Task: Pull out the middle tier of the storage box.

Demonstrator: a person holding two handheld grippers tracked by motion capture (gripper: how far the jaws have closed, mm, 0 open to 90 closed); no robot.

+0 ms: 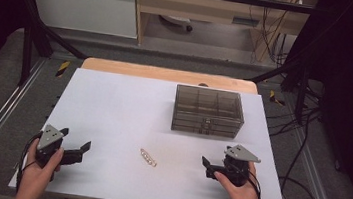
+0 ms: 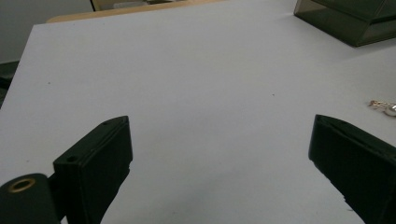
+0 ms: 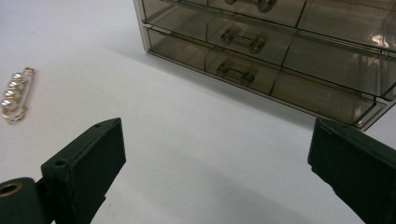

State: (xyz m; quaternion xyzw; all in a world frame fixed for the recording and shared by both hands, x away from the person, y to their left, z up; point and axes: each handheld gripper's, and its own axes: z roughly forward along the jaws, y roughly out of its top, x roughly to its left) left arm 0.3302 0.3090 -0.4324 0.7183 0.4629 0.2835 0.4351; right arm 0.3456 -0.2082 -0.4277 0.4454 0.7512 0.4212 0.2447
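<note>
You're at the start here: both grippers low at the near edge, left gripper (image 1: 77, 149) and right gripper (image 1: 208, 166) each with jaws wide apart, holding nothing. The pearl pin (image 1: 148, 157) lies flat on the white table (image 1: 113, 107) between them, untouched. The drawer box (image 1: 208, 111) sits beyond, drawers closed. Next, I'd say, you need a low, careful pinch on that pin.

Even overhead light, dim surroundings; soft shadow by drawer box (image 3: 280, 51); near jaws blurred
</note>
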